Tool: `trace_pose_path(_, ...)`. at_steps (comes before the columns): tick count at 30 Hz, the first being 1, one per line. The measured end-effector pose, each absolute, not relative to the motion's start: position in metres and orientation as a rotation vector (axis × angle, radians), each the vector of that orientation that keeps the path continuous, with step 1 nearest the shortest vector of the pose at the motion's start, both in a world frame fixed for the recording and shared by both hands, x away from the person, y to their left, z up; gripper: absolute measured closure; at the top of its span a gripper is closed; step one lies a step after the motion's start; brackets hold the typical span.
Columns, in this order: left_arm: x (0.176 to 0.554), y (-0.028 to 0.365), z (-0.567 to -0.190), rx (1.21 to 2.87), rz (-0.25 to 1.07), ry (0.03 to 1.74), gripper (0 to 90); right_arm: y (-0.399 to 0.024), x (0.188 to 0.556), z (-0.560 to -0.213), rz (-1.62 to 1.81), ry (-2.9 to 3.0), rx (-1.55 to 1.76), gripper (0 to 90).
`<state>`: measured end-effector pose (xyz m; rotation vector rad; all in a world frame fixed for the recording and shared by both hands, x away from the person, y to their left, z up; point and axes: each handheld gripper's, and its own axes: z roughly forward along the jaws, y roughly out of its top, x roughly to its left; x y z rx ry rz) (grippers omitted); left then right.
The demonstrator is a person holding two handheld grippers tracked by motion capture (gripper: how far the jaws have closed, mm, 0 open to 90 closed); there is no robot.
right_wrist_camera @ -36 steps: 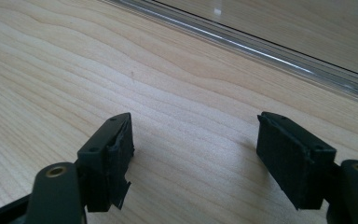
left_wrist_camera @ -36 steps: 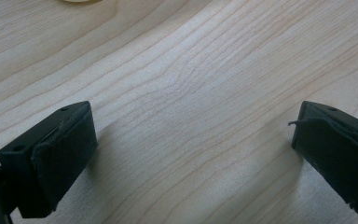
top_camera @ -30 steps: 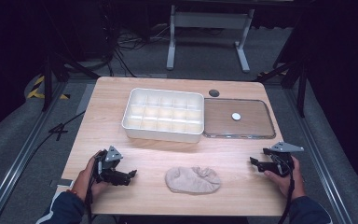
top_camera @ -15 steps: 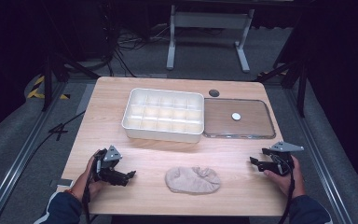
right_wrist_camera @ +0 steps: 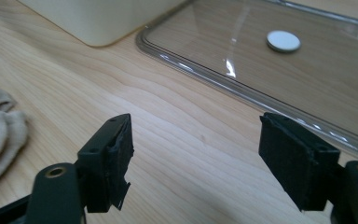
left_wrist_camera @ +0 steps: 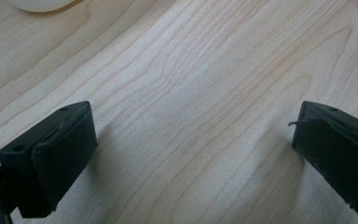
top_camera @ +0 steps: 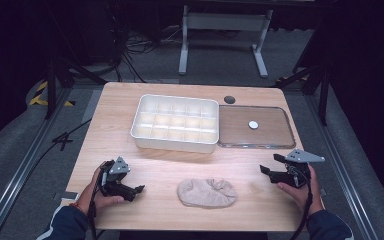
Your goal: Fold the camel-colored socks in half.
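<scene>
Left claw (top_camera: 136, 190) and right claw (top_camera: 266, 170) are both resting spread open, gripping nothing. Beige sock (top_camera: 207, 193) is lying between them on the surface (top_camera: 170, 165), long axis running claw to claw, slightly nearer the left claw.

No legible text, label, brand, number or sign found anywhere. Checked surfaces: the wooden tabletop (top_camera: 180, 165) carries grain only; the white compartment tray (top_camera: 176, 122) is plain; the clear lid (top_camera: 256, 127) bears one blank white round disc (top_camera: 253, 124), unmarked in the right gripper view as well (right_wrist_camera: 283, 40). The beige cloth (top_camera: 206, 192) is unprinted. Yellow-and-black hazard striping (top_camera: 44, 93) lies on the floor at left, without wording.
</scene>
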<state>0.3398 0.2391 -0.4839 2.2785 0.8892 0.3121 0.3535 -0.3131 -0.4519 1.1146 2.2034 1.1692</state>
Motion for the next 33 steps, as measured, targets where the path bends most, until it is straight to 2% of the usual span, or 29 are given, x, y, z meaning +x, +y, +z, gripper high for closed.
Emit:
trace_pose_path(6,0.34,0.239,-0.484,2.279,0.313,0.889,0.1,-0.282,0.345,-0.444,1.216,2.273,0.975,37.1)
trace_pose_path(13,0.339,0.239,-0.483,2.281,0.32,0.897,0.4,-0.252,0.338,-0.443,1.25,2.361,0.873,40.8)
trace_pose_path(19,0.338,0.237,-0.482,2.281,0.33,0.91,1.5,-0.223,0.331,-0.444,1.284,2.445,0.769,56.7)
trace_pose_path(23,0.339,0.238,-0.479,2.251,0.344,0.952,13.3,-0.192,0.32,-0.447,1.284,2.533,0.636,72.8)
trace_pose_path(27,0.342,0.241,-0.477,2.214,0.303,0.976,20.9,-0.169,0.31,-0.455,1.253,2.606,0.516,82.0)
trace_pose_path(29,0.34,0.236,-0.476,2.203,0.273,0.984,25.5,-0.162,0.308,-0.459,1.239,2.636,0.489,84.5)
trace_pose_path(33,0.338,0.215,-0.47,2.201,0.254,0.925,27.9,-0.158,0.311,-0.467,1.223,2.666,0.501,86.4)
